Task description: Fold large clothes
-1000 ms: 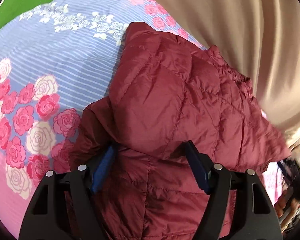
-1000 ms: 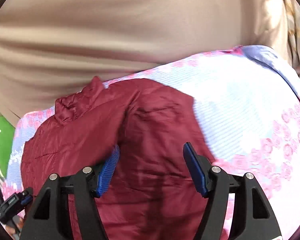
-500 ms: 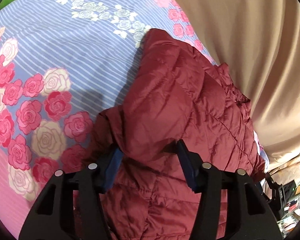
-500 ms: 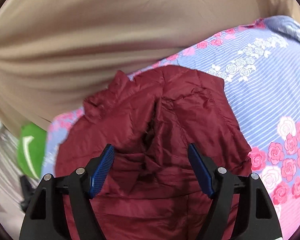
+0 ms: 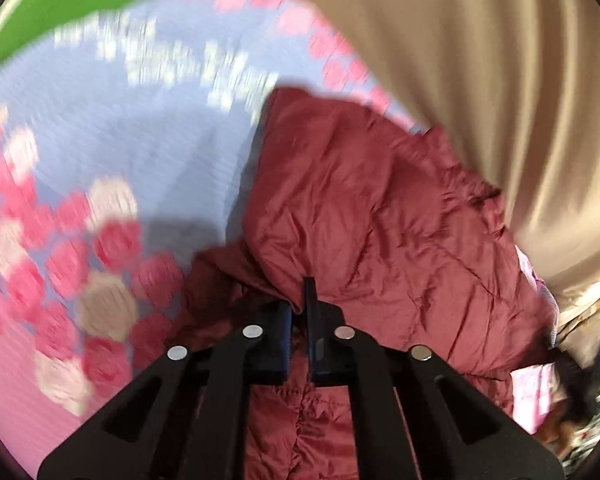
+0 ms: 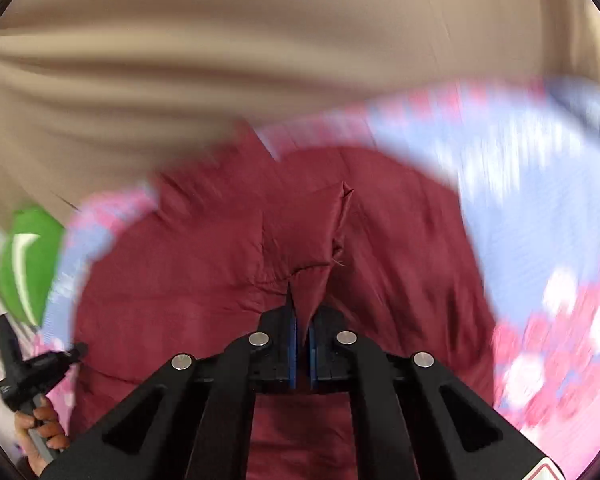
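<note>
A dark red quilted jacket lies bunched on a floral bedsheet. My left gripper is shut on a fold of the jacket at its near left edge. In the right wrist view the jacket fills the middle, and my right gripper is shut on a raised pinch of its fabric. The left gripper and the hand holding it show at the far left of that view.
A beige curtain hangs behind the bed and also shows in the right wrist view. A green object sits past the bed's left edge. Clutter lies at the right. The background is motion-blurred.
Both grippers were open around jacket folds; both have now closed on the fabric. The views have shifted and blurred as the grippers move.
</note>
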### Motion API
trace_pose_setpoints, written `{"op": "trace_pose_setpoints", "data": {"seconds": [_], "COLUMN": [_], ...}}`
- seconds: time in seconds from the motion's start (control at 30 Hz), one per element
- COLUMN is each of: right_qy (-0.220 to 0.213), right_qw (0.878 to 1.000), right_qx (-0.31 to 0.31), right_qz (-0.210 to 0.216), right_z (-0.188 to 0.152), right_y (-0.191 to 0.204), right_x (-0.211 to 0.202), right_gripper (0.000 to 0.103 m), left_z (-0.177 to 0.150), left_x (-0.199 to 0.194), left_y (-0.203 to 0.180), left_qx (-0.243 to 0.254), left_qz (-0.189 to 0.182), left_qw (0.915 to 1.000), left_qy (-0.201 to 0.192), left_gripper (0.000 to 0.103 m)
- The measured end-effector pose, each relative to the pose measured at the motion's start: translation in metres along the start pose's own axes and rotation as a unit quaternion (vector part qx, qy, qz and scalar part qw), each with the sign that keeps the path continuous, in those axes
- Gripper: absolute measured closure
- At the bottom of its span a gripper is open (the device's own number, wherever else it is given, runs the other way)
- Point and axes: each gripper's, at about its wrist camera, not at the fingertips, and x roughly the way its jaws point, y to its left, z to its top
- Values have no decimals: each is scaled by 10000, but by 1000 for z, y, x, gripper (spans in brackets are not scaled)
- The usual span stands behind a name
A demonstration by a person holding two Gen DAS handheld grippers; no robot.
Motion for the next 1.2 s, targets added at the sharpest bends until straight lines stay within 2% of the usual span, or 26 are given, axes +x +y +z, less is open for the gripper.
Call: {"op": "trace_pose_setpoints", "data": {"seconds": [0.03,0.07,0.1,0.17,0.23,0.27,0.33,0.43,0.47,0.5,0.53,0.57,0.63,0.73,0.8,0.83,0.87,0.93,1.0,1.07,1.13,1.2], "right_qy": [-440,-667,-752,-169,781,892,699,136,75,222,617,852,808,500,451,479,522,620,816,1099,1245,1380], "right_qw": [9986,9970,9966,9992,9937,9928,9942,9991,9992,9982,9949,9935,9940,9948,9946,9941,9932,9923,9922,9900,9884,9870], "right_qx": [-149,-218,-276,-217,-30,-1,38,145,139,103,120,214,418,584,481,311,174,16,1,30,14,13], "right_qz": [236,312,177,-296,-805,-802,-821,-373,-372,-555,-791,-724,-605,-663,-796,-920,-1025,-1070,-941,-881,-874,-822], "right_z": [6,9,10,8,-7,-14,-12,-4,-4,-7,-12,-17,-18,-16,-23,-32,-42,-68,-100,-133,-164,-189], "right_y": [9,11,9,-7,-33,-40,-36,-33,-37,-42,-53,-63,-71,-74,-79,-80,-83,-88,-94,-100,-100,-98], "right_x": [-21,-30,-28,10,66,77,66,32,32,41,61,72,65,25,-3,-23,-40,-73,-102,-130,-151,-168], "right_gripper": [100,100,100,100,101,101,100,100,100,100,99,101,99,88,76,61,49,42,38,36,30,29], "left_z": [0,0,-1,-5,-11,-14,-14,-14,-14,-14,-15,-16,-19,-20,-24,-30,-34,-47,-63,-85,-108,-128], "left_x": [-4,-5,-2,19,38,42,40,40,40,41,43,43,42,29,11,-6,-17,-45,-69,-92,-113,-123], "left_y": [-5,-9,-12,-11,-3,-1,-2,-2,-2,-4,-8,-11,-11,-7,-2,3,9,23,38,56,72,75], "left_qx": [150,265,345,366,307,283,323,386,376,395,465,537,640,721,774,818,832,866,878,845,754,686], "left_qz": [78,174,254,387,488,455,523,555,543,568,639,700,785,828,759,704,632,523,459,347,201,124], "left_qw": [9998,9993,9990,9985,9977,9981,9978,9975,9976,9974,9967,9960,9947,9939,9941,9941,9944,9946,9947,9945,9944,9936], "left_qy": [-114,-177,-151,130,365,300,250,211,198,188,171,161,153,126,103,113,145,224,288,509,712,893], "left_gripper": [102,102,102,102,102,102,102,103,103,103,102,102,102,99,93,83,64,43,41,37,33,32]}}
